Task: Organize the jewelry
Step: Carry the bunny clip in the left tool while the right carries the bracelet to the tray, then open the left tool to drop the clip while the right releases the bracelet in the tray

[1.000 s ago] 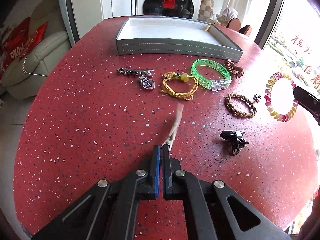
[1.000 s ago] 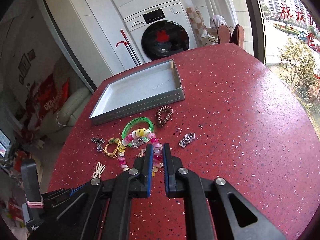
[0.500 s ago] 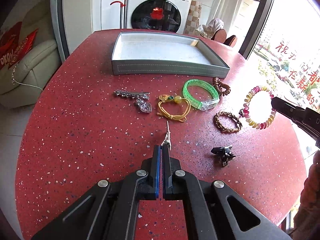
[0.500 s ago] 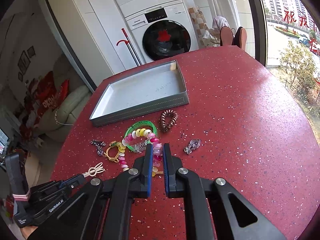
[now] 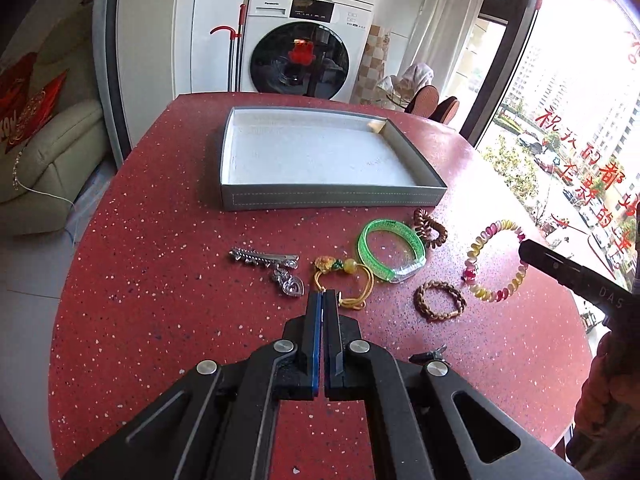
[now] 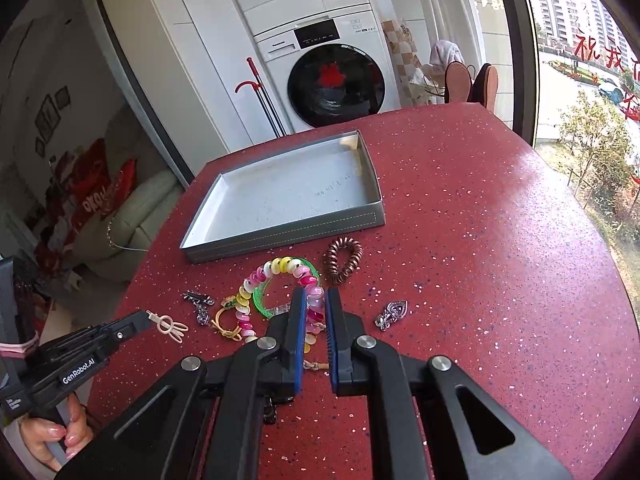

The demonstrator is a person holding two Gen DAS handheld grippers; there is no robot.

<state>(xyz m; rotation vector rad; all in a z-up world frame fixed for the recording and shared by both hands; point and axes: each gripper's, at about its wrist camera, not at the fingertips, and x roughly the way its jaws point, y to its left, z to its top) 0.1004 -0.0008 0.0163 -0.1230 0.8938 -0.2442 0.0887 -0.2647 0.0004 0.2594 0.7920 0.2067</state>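
Starting nearest the lenses: the left gripper (image 6: 149, 317) has its jaws clenched on a small cream rabbit-shaped hair clip (image 6: 170, 326), which dangles from its tip clear of the red speckled round table (image 5: 160, 320). A person's hand (image 6: 52, 436) grips its handle at the bottom left of the right wrist view. In the left wrist view the clip itself is hidden behind the closed blue pads.

The right gripper (image 6: 316, 300) is pinched on the pastel pink-and-yellow beaded bracelet (image 6: 276, 268), and the loop hangs off its tip above the table, off to the right in the left wrist view.

Next out, everything else lies loose on the tabletop: a small black claw clip (image 5: 430, 357) closest in, a brown woven bracelet (image 5: 440, 299), a yellow cord bracelet with amber beads (image 5: 344, 280), a silver heart pendant on a bar clip (image 5: 280, 268), a second silver heart charm (image 6: 392, 314), a translucent green bangle (image 5: 390, 254) and a brown coiled hair tie (image 5: 430, 229).

Farthest off, the grey shallow rectangular tray (image 5: 332, 200) sits empty, so by my reckoning nothing is sorted yet. Two pieces are lifted; seven remain.

Both tools point down and forward at the tray, left one low and nearer the table edge.
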